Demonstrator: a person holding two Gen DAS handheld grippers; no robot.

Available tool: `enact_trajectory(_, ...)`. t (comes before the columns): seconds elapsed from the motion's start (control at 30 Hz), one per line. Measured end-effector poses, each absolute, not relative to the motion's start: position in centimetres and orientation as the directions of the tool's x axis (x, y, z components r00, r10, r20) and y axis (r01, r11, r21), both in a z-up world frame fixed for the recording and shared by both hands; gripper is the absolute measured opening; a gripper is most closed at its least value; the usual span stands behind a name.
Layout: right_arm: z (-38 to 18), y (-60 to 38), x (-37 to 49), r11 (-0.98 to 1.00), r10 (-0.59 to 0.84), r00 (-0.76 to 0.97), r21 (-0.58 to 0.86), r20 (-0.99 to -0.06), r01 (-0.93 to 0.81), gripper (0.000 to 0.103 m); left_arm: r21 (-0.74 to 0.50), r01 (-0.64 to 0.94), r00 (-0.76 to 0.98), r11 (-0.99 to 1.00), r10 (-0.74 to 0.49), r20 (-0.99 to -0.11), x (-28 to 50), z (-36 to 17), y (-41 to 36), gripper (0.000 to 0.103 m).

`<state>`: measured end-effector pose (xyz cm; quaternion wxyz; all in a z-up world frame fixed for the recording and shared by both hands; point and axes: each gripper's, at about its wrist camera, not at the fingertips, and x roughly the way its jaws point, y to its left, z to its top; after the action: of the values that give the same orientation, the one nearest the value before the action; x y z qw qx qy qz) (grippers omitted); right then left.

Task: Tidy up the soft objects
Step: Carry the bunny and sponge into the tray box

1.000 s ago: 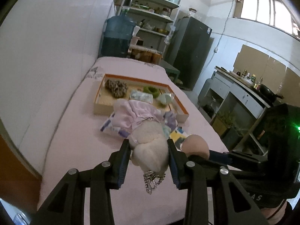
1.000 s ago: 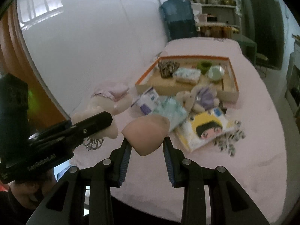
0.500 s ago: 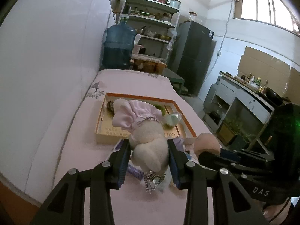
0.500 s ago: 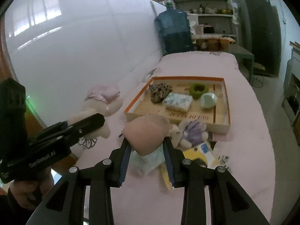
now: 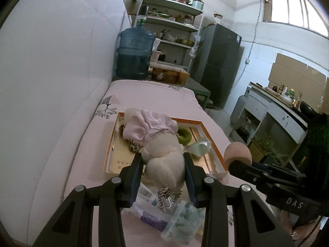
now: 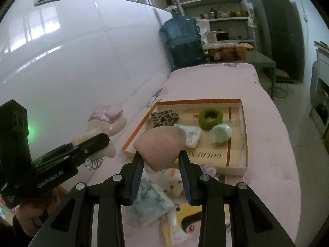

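Note:
My left gripper (image 5: 163, 175) is shut on a cream plush doll in a pink dress (image 5: 162, 144), held in the air just short of the orange-rimmed box (image 5: 213, 142). The doll (image 6: 102, 123) and left gripper (image 6: 90, 144) also show at the left of the right wrist view. My right gripper (image 6: 160, 164) is shut on a pink teardrop sponge (image 6: 161, 146), also seen as the sponge (image 5: 238, 153) at the right of the left wrist view. In the box (image 6: 244, 135) lie a leopard-print pouch (image 6: 164, 118), a green ring (image 6: 210, 117), a tissue pack (image 6: 190, 133) and a pale green ball (image 6: 221, 132).
On the pink bed cover (image 6: 271, 140) before the box lie tissue packs (image 6: 151, 201), a small plush toy (image 6: 173, 182) and a yellow packet (image 6: 185, 222). A white wall (image 5: 51, 82) runs along the left. A blue water jug (image 5: 134, 55), shelves and a dark fridge (image 5: 220, 70) stand beyond.
Both grippers have risen and travelled forward over the loose items toward the box, each keeping its hold. The box now looks larger and nearer in both views.

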<state>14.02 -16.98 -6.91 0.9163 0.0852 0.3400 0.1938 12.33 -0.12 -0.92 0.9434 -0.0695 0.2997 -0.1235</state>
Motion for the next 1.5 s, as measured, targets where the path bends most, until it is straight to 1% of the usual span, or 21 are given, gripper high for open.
enact_trajectory(0.27,-8.0,-17.9,17.4,0.91,0.412,0.69,0.314,-0.596,-0.271,0.035,-0.213,0.164,0.778,0.963,-0.259,-0.573,15.3,-2.3,-0.3,0.039)
enact_trajectory(0.67,-10.7,-18.3,21.3,0.907,0.415,0.659,0.339,-0.627,-0.248,0.035,-0.232,0.124,0.749,0.965,-0.244,-0.616,19.5,-4.8,-0.2,0.039)
enact_trajectory(1.5,-15.5,-18.6,25.7,0.918,0.389,0.583,0.348,-0.713,-0.188,0.035,-0.252,0.06,0.698,0.966,-0.221,-0.681,23.1,-8.5,0.1,0.039)
